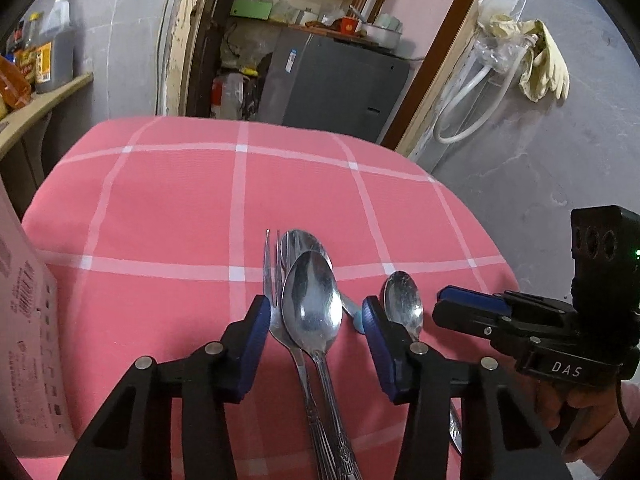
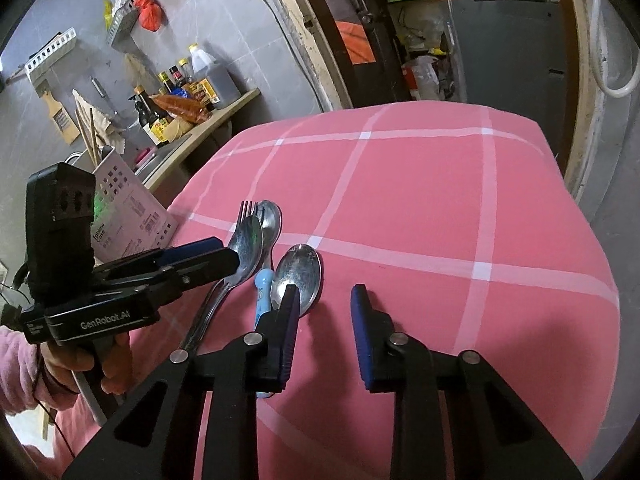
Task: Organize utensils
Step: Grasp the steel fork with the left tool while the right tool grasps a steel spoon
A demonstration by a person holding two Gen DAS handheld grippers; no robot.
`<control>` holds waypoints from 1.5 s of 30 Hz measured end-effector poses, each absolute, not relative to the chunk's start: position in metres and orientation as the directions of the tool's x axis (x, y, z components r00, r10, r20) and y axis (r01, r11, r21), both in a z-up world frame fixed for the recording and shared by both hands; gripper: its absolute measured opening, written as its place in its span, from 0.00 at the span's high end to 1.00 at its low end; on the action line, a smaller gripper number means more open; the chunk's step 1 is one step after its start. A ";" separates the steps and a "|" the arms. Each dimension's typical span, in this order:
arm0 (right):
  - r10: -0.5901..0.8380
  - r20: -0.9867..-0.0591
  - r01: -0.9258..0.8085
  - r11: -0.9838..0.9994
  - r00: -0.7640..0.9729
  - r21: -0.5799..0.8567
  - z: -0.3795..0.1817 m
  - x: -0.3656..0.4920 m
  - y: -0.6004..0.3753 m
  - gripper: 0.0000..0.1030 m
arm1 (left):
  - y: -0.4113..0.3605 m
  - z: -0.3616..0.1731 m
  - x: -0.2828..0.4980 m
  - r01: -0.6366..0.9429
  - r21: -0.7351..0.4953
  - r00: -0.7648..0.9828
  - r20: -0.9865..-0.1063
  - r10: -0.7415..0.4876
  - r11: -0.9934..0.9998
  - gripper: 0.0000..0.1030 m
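your left tool, half open, straddles the fork and big spoon on the pink-clothed worktop, so close on both handles together while your right tool waits narrowed and empty

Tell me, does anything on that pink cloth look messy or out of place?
Yes. The large spoon lies on top of a fork and another spoon, overlapping rather than sorted, while a smaller spoon lies apart beside them.
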State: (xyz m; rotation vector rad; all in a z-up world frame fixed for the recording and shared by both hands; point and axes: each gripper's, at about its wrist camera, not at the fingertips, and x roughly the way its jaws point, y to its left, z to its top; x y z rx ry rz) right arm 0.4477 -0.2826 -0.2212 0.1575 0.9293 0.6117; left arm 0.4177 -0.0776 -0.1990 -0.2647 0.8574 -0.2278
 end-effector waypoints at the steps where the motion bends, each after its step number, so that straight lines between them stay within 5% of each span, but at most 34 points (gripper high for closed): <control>1: 0.559 -0.704 -0.428 0.818 0.439 0.383 -0.221 0.449 -0.282 0.77 | -0.077 -0.200 0.419 0.089 -0.325 0.628 -0.715 -0.307 0.941 0.58; 18: 0.598 -0.710 -0.439 0.787 0.372 0.433 -0.231 0.462 -0.276 0.82 | -0.072 -0.204 0.430 0.080 -0.369 0.610 -0.716 -0.338 0.926 0.78; 22: 0.593 -0.716 -0.441 0.789 0.368 0.427 -0.230 0.464 -0.274 0.82 | -0.077 -0.205 0.432 0.072 -0.353 0.599 -0.733 -0.324 0.933 0.93; 35: 0.605 -0.722 -0.433 0.780 0.335 0.452 -0.230 0.470 -0.266 0.82 | -0.079 -0.197 0.427 0.084 -0.323 0.607 -0.734 -0.306 0.943 0.96; 45: 0.509 -0.777 -0.442 0.832 0.371 0.335 -0.223 0.465 -0.253 0.87 | -0.078 -0.196 0.422 0.058 -0.314 0.608 -0.742 -0.283 0.948 0.97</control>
